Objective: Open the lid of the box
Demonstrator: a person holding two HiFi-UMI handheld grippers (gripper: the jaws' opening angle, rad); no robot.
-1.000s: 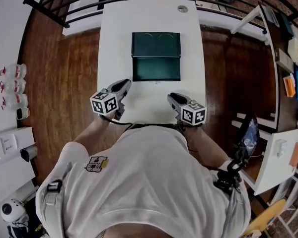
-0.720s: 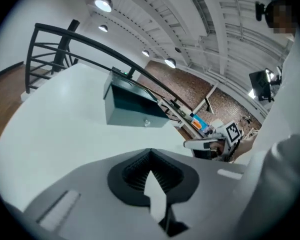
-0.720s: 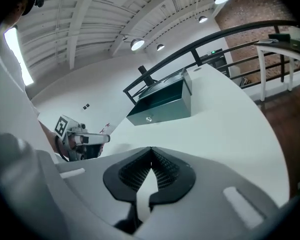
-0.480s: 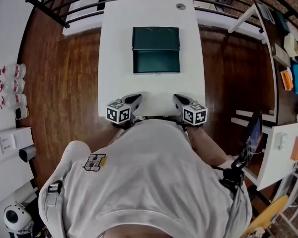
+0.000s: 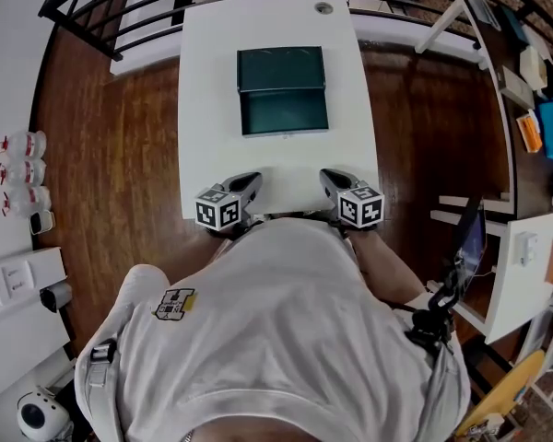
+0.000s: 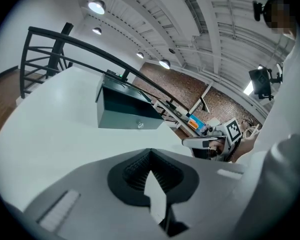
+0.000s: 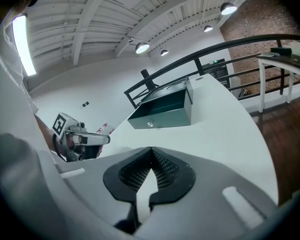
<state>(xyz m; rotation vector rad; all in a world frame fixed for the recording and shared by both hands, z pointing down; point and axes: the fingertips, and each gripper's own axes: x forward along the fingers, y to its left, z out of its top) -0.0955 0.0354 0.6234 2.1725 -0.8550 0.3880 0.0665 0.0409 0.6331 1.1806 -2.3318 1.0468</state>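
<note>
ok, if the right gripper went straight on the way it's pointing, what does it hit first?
Probably the open green box, at its front wall. It sits almost dead ahead of the shut right gripper, with only bare table between them. Height is hard to judge.

White table (image 5: 203,109) on wood floor (image 5: 111,155), black railing (image 5: 101,7) behind.

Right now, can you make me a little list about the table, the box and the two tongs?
table: white, with the box on it
box: dark green, on the far half of the table
lid: open, raised at the far side
left tongs: shut, empty, at the near edge
right tongs: shut, empty, at the near edge
touching the box: neither
</note>
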